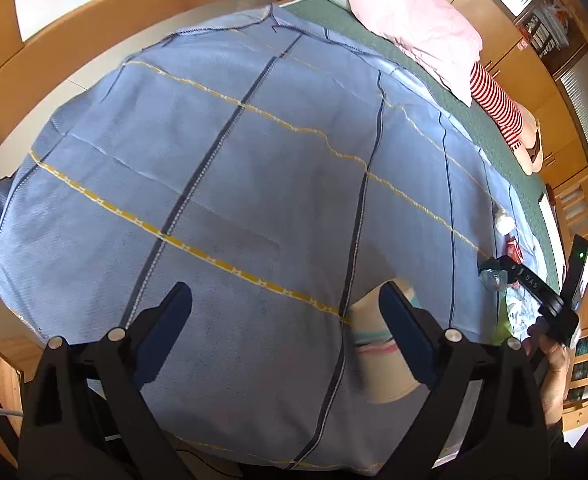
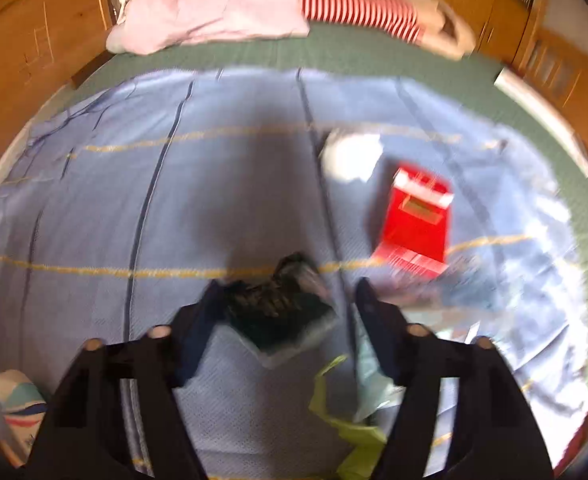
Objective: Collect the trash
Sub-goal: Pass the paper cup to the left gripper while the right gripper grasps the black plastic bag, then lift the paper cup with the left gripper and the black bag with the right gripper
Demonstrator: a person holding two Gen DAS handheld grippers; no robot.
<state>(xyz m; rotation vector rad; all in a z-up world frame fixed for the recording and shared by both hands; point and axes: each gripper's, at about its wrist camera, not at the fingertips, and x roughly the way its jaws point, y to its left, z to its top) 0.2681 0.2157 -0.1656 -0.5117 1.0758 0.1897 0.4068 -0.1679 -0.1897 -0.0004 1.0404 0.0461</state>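
My right gripper (image 2: 286, 300) had its jaws wide around a dark crumpled wrapper (image 2: 282, 308) at lower centre on the blue blanket (image 2: 94, 208); a red carton (image 2: 413, 220) lay upper right. My left gripper (image 1: 286, 312) gaped too, a paper cup (image 1: 377, 352) behind its right finger.

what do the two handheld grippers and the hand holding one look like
Both the left gripper and right gripper are matte black linkage frames with round silver pin heads at the joints and dark navy finger pads. From the left wrist view, the right gripper's body carries pale lettering and a small green light, and a bare hand grips it above a dark sleeve.
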